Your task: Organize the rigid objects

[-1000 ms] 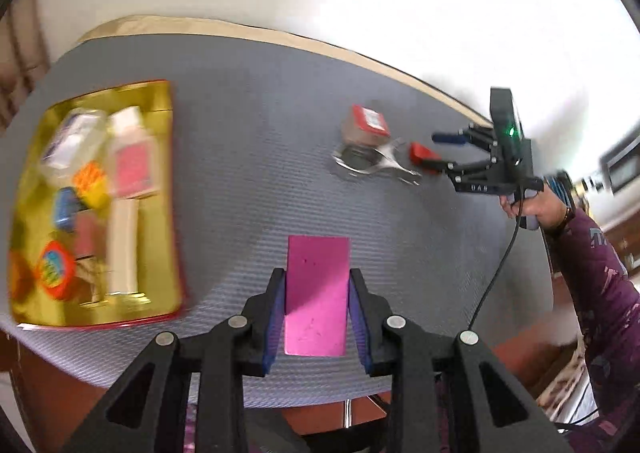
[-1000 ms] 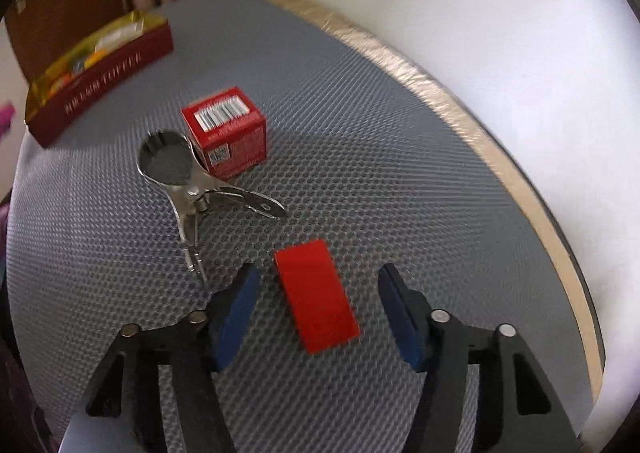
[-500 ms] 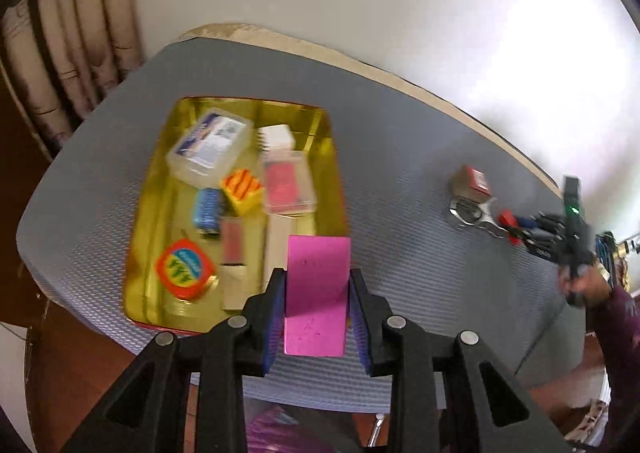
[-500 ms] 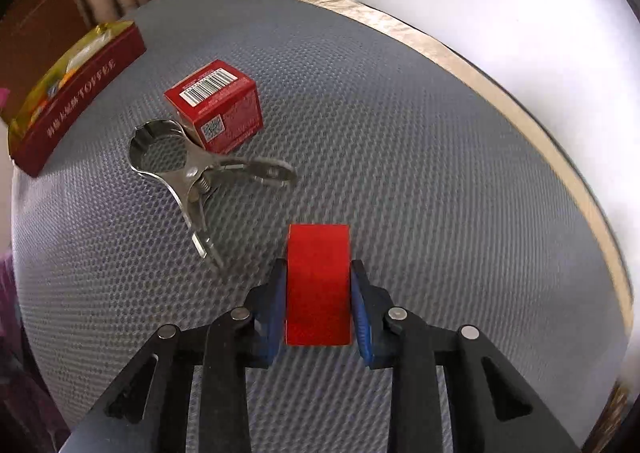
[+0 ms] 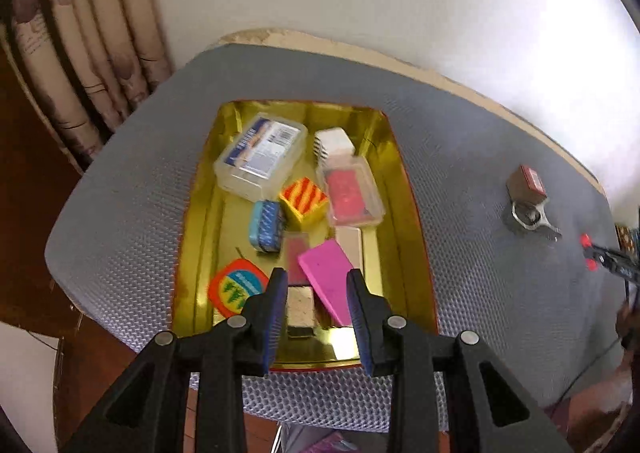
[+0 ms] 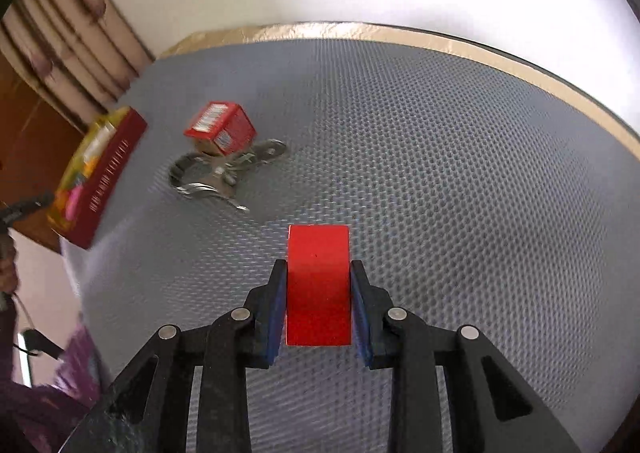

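My left gripper is open above the gold tray. A pink block lies tilted in the tray, free of the jaws, leaning on other items. The tray holds several small things, among them a clear plastic box and a striped orange cube. My right gripper is shut on a red block and holds it above the grey mat. The right gripper also shows far right in the left wrist view.
A small red carton and a metal clamp lie on the mat, also in the left wrist view at the right. The tray's red side shows at left. A curtain hangs behind the table's left corner.
My left gripper moved over the tray, opened and let go of the pink block, which now lies in the tray. My right gripper closed on the red block and lifted it.
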